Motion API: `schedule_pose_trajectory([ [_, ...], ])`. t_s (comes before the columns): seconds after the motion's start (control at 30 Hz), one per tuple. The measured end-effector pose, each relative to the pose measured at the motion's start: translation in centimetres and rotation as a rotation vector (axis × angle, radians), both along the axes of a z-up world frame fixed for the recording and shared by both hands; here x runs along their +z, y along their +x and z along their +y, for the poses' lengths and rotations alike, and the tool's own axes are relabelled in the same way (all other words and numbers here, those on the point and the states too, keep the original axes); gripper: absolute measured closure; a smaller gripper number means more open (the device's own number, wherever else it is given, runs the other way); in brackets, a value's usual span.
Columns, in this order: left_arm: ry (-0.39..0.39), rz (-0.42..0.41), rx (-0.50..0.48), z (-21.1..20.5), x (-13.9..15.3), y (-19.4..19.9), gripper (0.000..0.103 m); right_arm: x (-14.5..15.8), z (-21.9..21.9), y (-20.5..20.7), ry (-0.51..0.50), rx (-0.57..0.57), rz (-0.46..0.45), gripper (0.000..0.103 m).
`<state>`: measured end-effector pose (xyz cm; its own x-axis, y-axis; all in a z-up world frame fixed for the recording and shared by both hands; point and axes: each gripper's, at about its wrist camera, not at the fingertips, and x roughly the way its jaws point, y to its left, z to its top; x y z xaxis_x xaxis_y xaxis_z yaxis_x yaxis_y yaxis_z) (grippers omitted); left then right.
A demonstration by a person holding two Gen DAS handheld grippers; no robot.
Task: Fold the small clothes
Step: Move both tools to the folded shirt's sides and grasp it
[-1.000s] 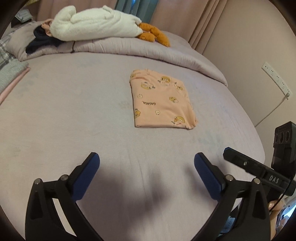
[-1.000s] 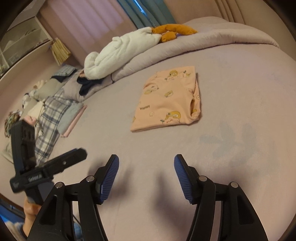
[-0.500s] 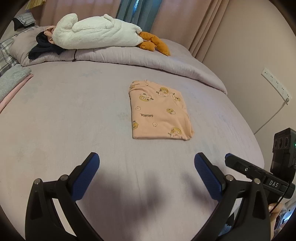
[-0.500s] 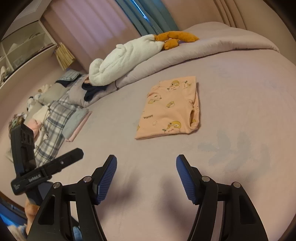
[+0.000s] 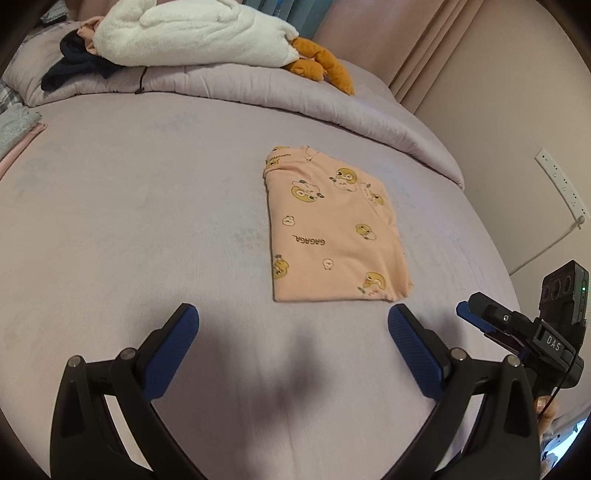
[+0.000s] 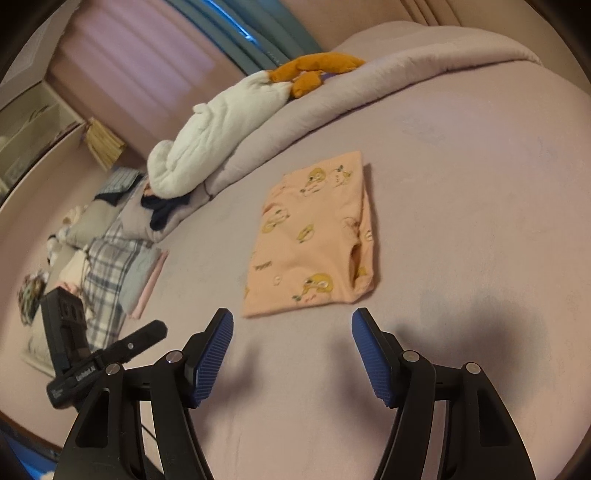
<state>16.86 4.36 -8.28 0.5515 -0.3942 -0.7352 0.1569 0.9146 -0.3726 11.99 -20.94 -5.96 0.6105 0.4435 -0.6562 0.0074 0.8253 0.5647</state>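
1. Lying flat on the bed, the folded garment sat just ahead of both grippers.
2. The left gripper was spread apart, holding nothing.
3. The right gripper likewise gaped, touching nothing.

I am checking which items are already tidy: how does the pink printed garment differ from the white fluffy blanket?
The pink garment is folded into a flat rectangle; the white blanket is a bulky, loose heap. The garment carries cartoon prints; the blanket is plain. The garment lies mid-bed; the blanket sits on the rolled duvet. Neither is held.
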Motion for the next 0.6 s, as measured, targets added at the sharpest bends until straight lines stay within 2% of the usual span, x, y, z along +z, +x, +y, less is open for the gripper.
schedule_pose_trajectory([
  [0.6,-0.014,0.073,-0.047,-2.3,-3.7,8.2,0.001,-4.0,-2.6,6.5,0.034,-0.030,0.091,0.036],
])
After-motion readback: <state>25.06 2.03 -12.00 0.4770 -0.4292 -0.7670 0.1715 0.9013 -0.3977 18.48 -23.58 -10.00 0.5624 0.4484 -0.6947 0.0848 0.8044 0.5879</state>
